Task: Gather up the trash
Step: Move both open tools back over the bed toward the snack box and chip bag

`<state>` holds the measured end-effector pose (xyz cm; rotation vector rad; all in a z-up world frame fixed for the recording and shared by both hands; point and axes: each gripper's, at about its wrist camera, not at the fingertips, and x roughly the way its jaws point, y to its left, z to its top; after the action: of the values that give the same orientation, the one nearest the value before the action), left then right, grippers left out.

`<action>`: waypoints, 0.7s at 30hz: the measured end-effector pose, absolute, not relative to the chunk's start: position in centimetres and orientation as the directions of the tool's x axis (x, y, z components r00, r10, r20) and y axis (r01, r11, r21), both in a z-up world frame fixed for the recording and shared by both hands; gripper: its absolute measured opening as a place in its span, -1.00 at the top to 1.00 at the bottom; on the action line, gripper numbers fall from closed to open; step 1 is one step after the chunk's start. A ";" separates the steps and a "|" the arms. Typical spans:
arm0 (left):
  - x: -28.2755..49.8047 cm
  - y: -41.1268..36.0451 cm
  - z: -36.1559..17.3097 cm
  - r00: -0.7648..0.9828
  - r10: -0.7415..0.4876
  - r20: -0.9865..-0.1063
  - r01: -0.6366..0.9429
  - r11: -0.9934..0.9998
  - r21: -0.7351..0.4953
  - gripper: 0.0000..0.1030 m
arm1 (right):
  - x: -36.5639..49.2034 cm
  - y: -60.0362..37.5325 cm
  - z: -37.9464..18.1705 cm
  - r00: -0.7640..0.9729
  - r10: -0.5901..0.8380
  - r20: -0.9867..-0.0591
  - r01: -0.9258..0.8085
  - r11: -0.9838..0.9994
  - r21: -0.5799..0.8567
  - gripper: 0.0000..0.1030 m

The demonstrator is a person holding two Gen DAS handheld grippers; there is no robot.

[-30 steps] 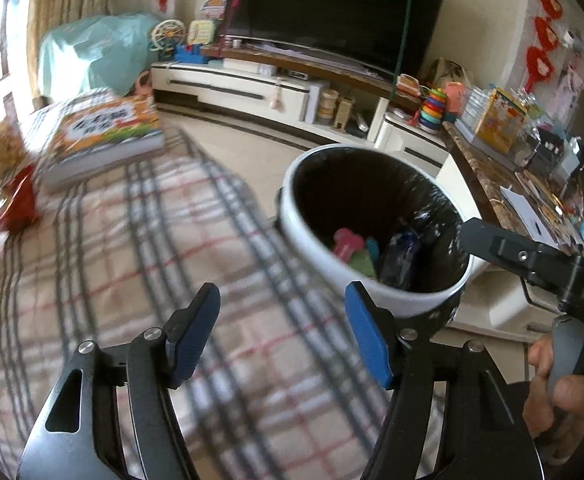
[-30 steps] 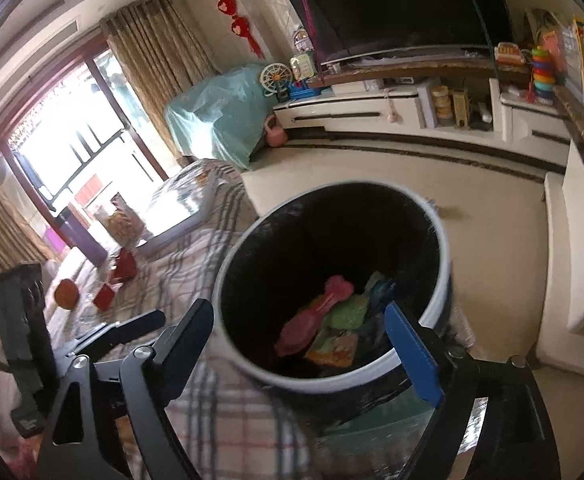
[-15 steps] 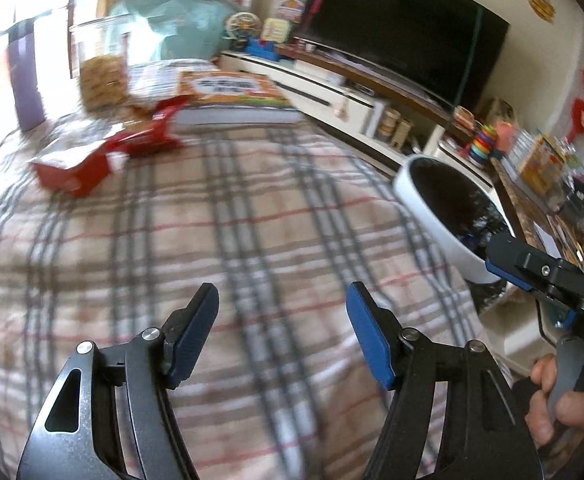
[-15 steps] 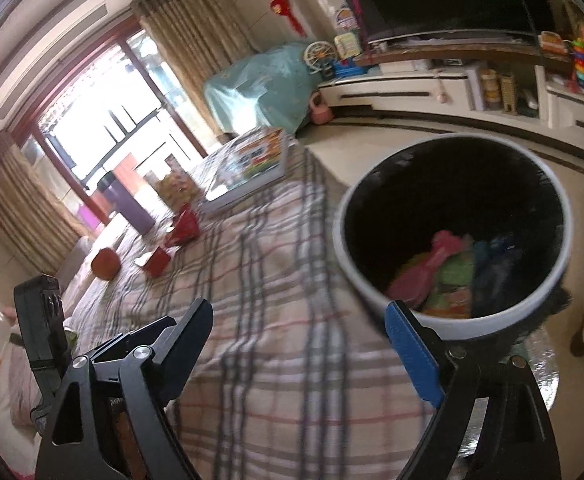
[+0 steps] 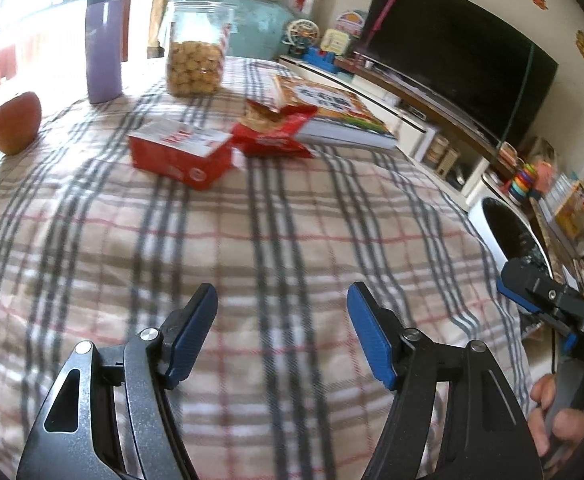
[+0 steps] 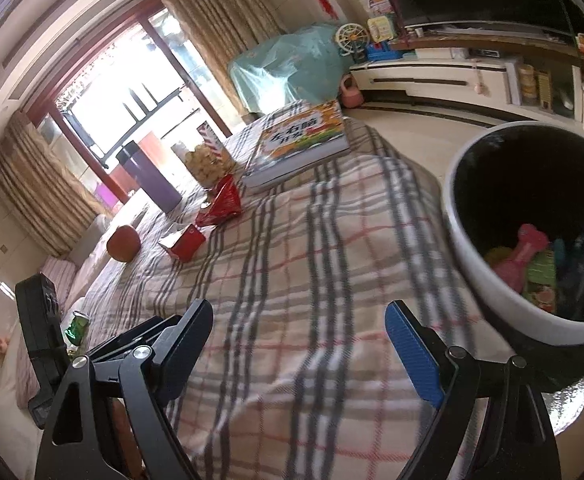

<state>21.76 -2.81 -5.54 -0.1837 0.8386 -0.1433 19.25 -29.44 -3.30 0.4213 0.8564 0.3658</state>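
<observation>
A red carton [image 5: 182, 152] and a red snack bag [image 5: 276, 128] lie on the plaid tablecloth [image 5: 252, 240], far ahead of my open, empty left gripper [image 5: 282, 316]. They also show in the right wrist view as the carton [image 6: 186, 244] and the bag [image 6: 222, 204]. My right gripper [image 6: 297, 334] is open and empty over the cloth. The white trash bin [image 6: 487, 272] with a black liner stands at its right and holds pink and green wrappers [image 6: 527, 256]. The bin [image 5: 495, 224] sits past the table's right edge in the left wrist view.
A book [image 5: 331, 116], a cookie jar [image 5: 196, 56], a purple tumbler [image 5: 104, 44] and a brown fruit [image 5: 16, 124] stand on the far half of the table. A green can [image 6: 76, 326] lies at the left edge. A TV cabinet [image 6: 471, 80] lines the wall.
Both grippers have swung left, away from the bin and toward the table. The carton, bag, jar and tumbler came into the left wrist view. Both stayed open.
</observation>
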 end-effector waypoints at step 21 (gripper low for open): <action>27.6 0.8 -5.9 0.661 -0.104 -0.743 -0.049 0.982 -0.181 -0.35 | 25.0 -24.7 -4.5 0.551 0.523 -0.650 -0.205 0.840 0.502 -0.74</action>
<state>27.63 0.81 -5.94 -0.1914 0.8494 -0.0315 24.97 -24.66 -4.50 0.3932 0.8897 0.4437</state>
